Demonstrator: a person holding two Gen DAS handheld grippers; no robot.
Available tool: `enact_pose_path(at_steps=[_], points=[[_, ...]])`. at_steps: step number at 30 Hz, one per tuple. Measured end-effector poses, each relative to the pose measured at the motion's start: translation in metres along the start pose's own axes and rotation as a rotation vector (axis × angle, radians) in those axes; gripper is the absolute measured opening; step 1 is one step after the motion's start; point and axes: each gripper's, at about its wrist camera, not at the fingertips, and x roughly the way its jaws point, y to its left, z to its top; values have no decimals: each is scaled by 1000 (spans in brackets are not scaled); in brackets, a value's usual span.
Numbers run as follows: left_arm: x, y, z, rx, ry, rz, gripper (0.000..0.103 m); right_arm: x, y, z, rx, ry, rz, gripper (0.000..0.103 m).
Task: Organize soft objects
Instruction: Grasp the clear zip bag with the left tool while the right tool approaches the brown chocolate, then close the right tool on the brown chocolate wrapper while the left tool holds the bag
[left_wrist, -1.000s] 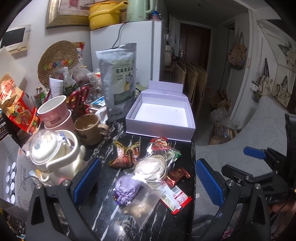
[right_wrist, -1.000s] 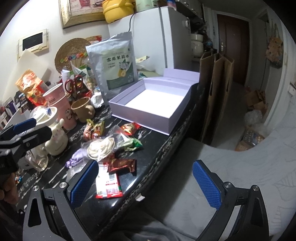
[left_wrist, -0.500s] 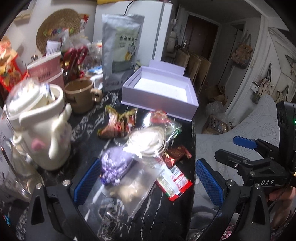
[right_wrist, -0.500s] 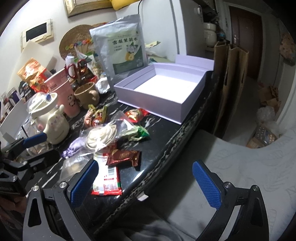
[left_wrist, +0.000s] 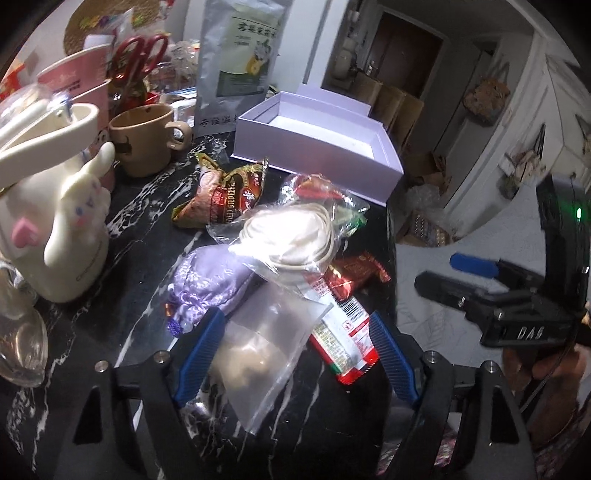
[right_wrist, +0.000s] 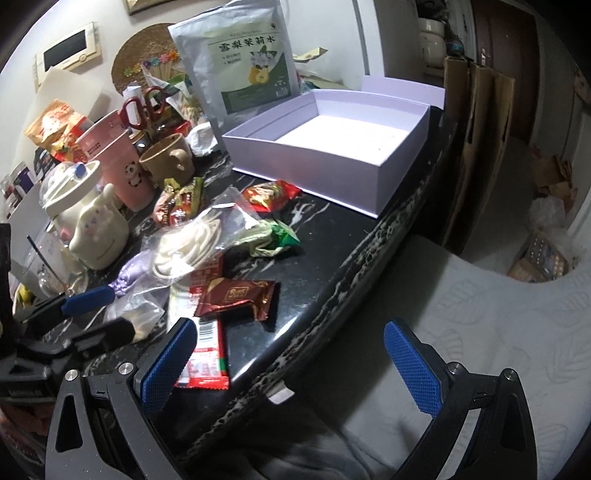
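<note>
Soft packets lie heaped on the black marble table (left_wrist: 140, 236). In the left wrist view my left gripper (left_wrist: 297, 354) hangs low over them. Its jaws are closing around a clear bag with a beige lump (left_wrist: 258, 350), and the pads do not visibly press it. A purple pouch (left_wrist: 207, 280), a bagged white coil (left_wrist: 291, 236) and a red-white packet (left_wrist: 343, 339) lie around it. The empty lavender box (left_wrist: 306, 166) stands behind. My right gripper (right_wrist: 290, 365) is open over the table's edge, its left pad beside the red-white packet (right_wrist: 205, 354) and near a brown candy wrapper (right_wrist: 236, 295).
A white rabbit-shaped pot (left_wrist: 55, 221), a brown mug (left_wrist: 144, 144), pink cups (right_wrist: 118, 166), red scissors (left_wrist: 140, 55) and a tall silver pouch (left_wrist: 240, 62) crowd the left and back. The table edge (right_wrist: 351, 277) drops to a grey cushion (right_wrist: 480, 314).
Both grippers have sunk toward the table and the packets look larger. The left jaws have narrowed around the clear bag. The right jaws keep their width.
</note>
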Motion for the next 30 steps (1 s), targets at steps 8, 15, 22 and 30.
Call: enact_pose_path(at_steps=[8,15,22,30], points=[[31,14,2,-2,96,37,81,9,-9,0,14,24,-4,103],[33,21,0,24,59,90,60,12,-13,0,23,33,-14,103],[26,23,-4,23,40,98,42,18,-10,1,25,46,4,103],[-10,32,-8,-69,-3,74,42,31,8,2,-11,68,35,103]])
